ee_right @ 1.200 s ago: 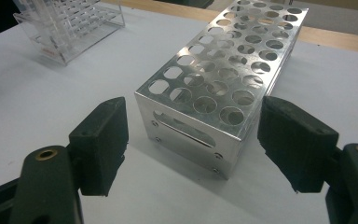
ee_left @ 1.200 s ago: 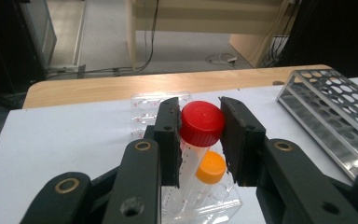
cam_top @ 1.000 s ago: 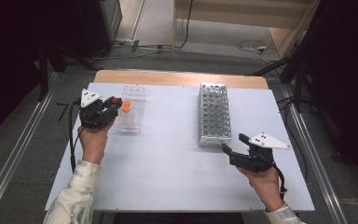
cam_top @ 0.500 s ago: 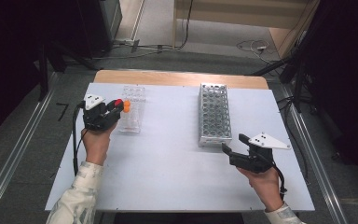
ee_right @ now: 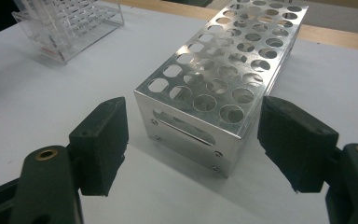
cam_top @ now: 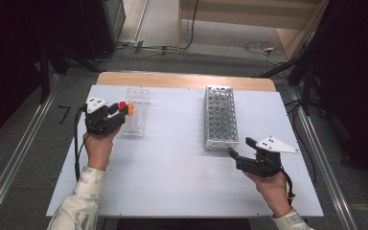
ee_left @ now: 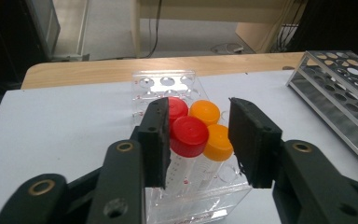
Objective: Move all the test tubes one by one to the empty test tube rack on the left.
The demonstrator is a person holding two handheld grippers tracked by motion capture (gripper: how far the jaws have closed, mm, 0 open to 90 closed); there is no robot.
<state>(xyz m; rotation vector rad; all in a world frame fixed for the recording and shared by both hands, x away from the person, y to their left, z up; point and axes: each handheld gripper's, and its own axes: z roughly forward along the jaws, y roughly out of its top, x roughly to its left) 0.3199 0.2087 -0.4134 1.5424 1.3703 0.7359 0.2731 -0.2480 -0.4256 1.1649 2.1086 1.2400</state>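
Red and orange caps sat clustered between the pads of my left claw [ee_left: 198, 140], four capped tubes standing upright in the near end of the clear plastic rack [cam_top: 135, 111], and the front red-capped tube [ee_left: 189, 136] was the one I had my eye on. That claw had just been opening: its jaws stood partly spread, the left pad just beside or perhaps brushing the red cap's edge, the right pad clear of the front orange-capped tube [ee_left: 219, 142], so nothing was pinched. To do this step well, I judged I should first decide on one tube and centre the claw on it, since both front caps lay within the gap and closing as things stood would likely squeeze two tubes together and tilt them in their holes. I would have shifted slightly toward the left pad's side so that only the red cap sat between the pads, closed gently just below the cap's rim, and drawn straight up along the tube's axis so it would not bind in the light rack or drag it across the white counter [cam_top: 172, 172]. My right claw [ee_right: 191, 154] rested wide open, its pads flanking the near end of the metal rack [ee_right: 214, 70] ahead without touching it; bracing that rack there looked sensible, as it seemed the likely destination for the tube.
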